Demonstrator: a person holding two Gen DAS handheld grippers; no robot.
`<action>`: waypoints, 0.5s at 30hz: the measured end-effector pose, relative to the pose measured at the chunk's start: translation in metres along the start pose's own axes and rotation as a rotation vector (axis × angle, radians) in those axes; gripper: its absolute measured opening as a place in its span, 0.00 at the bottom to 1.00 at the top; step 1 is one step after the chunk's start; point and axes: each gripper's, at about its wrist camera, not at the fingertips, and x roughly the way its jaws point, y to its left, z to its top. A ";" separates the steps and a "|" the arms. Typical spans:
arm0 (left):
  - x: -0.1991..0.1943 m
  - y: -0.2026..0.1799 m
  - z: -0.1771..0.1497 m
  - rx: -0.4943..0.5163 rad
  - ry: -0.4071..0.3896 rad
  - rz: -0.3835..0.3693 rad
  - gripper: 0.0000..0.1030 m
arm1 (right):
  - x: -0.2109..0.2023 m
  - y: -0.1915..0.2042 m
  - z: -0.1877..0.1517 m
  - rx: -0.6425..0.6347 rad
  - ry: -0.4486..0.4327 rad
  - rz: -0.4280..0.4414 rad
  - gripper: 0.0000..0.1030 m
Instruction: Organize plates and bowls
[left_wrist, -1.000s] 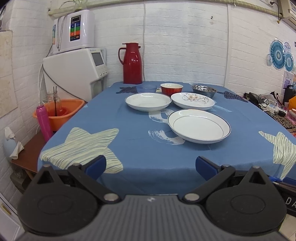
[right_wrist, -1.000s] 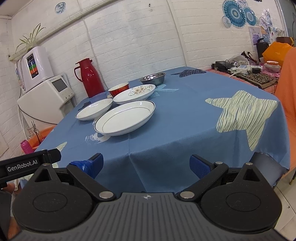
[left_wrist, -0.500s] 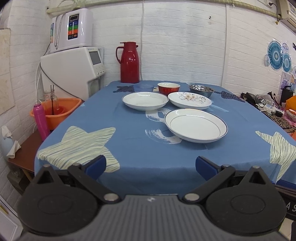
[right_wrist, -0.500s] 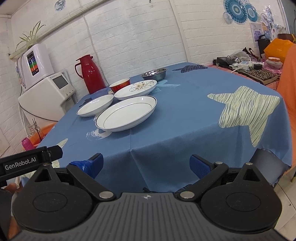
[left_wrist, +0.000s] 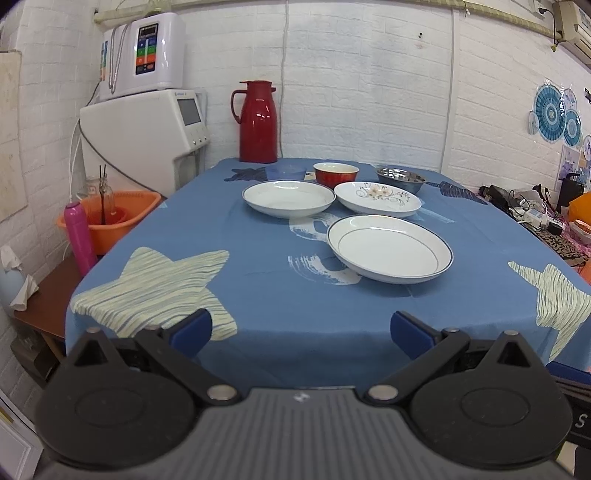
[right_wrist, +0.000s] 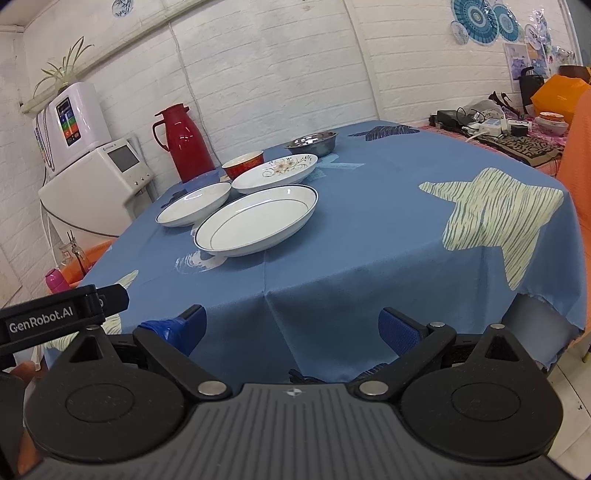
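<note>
The left gripper (left_wrist: 301, 326) hangs short of the near edge of the surface (left_wrist: 258, 280), its blue-padded fingers (left_wrist: 192, 326) spread wide with nothing between them. The right gripper (right_wrist: 291, 326) is likewise held off the near edge, fingers (right_wrist: 400, 332) wide apart and empty; the left gripper's black body shows just beside its left finger. Straight ahead of the left fingers, a little toward the right one, sits the blue-rimmed plate (left_wrist: 389, 248), the nearest dish, well beyond the fingertips. In the right wrist view that plate (right_wrist: 258, 225) lies ahead of the gap, nearer the left finger. Farther out, ahead of the left gripper, stand a plain white plate (left_wrist: 289, 197) and, to its right, a flowered plate (left_wrist: 377, 198), close together but apart. Behind those are a small blue bowl (left_wrist: 285, 171), a red bowl (left_wrist: 336, 174) and a steel bowl (left_wrist: 400, 178), in a row from left to right. A red thermos jug (left_wrist: 258, 122) stands upright at the far edge, beyond the left finger's side. Off the surface to the left are an orange basin (left_wrist: 110, 218) and a pink bottle (left_wrist: 77, 236).
</note>
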 end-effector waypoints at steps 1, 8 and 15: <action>0.000 0.000 0.000 0.000 0.002 -0.001 1.00 | 0.000 0.000 0.000 -0.001 0.001 0.001 0.85; 0.000 -0.001 0.000 0.001 0.002 -0.001 1.00 | 0.001 0.001 0.000 -0.002 0.003 0.001 0.85; 0.000 -0.001 0.000 0.000 0.005 -0.004 1.00 | 0.001 0.000 0.000 0.000 0.002 0.000 0.85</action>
